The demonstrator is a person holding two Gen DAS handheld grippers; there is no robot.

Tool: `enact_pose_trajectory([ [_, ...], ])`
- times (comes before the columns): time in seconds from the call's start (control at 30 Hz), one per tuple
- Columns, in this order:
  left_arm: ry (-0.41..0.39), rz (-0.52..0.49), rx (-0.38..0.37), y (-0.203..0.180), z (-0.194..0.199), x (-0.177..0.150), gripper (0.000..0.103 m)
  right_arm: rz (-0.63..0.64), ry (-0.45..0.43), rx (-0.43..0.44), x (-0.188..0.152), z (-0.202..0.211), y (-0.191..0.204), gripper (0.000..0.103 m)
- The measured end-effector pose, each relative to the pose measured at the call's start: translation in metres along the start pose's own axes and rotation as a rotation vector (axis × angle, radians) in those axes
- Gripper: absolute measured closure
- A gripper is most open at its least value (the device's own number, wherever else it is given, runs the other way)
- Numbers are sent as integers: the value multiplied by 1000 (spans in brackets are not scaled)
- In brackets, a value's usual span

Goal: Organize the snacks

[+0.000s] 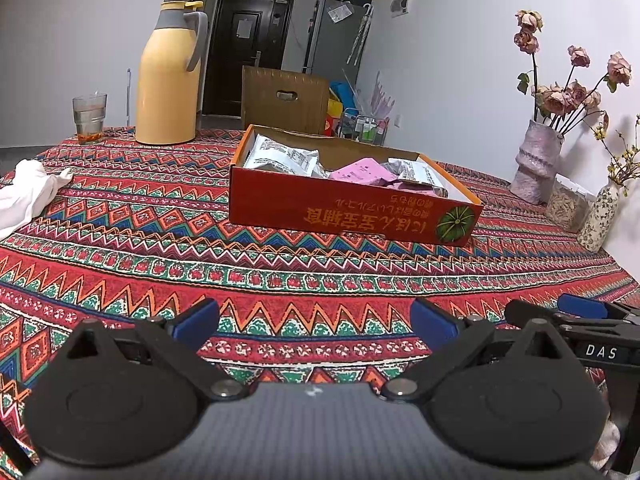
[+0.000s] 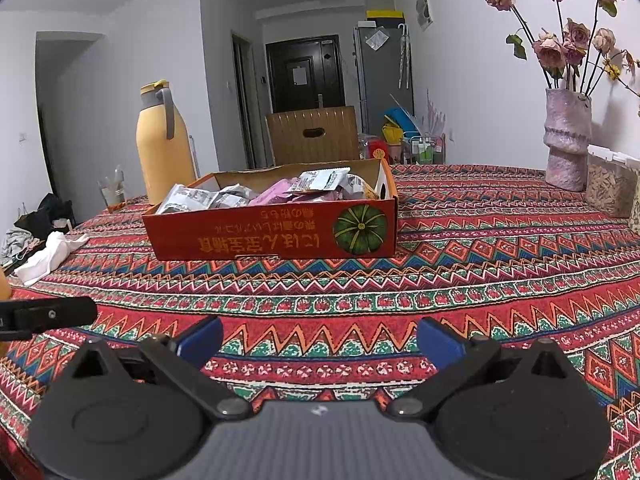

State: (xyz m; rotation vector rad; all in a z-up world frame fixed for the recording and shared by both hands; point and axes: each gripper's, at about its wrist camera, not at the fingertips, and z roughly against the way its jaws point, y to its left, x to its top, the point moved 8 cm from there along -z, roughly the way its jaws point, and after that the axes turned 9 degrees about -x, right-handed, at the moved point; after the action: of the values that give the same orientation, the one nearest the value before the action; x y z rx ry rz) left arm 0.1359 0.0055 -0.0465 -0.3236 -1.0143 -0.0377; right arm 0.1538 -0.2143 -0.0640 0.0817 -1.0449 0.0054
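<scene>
We see the snack packets (image 1: 286,158), white and pink, heaped in the red cardboard box (image 2: 276,236) on the patterned table (image 1: 320,276), beside the yellow thermos (image 1: 168,80). Left claw (image 1: 314,322) and right claw (image 2: 320,338) both gape wide, holding nothing, well short of the box.

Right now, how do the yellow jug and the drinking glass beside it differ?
The yellow jug is tall and opaque, with a grey handle and closed lid. The drinking glass is short, clear and open-topped, showing liquid with reddish bits at the bottom. Both stand upright on the patterned tablecloth.
</scene>
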Motion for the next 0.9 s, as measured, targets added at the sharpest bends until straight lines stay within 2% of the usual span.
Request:
enact_pose_trajectory([
  [0.9,0,0,-5,1,1,-1,0,3,3,-1,-1,0,0,0],
])
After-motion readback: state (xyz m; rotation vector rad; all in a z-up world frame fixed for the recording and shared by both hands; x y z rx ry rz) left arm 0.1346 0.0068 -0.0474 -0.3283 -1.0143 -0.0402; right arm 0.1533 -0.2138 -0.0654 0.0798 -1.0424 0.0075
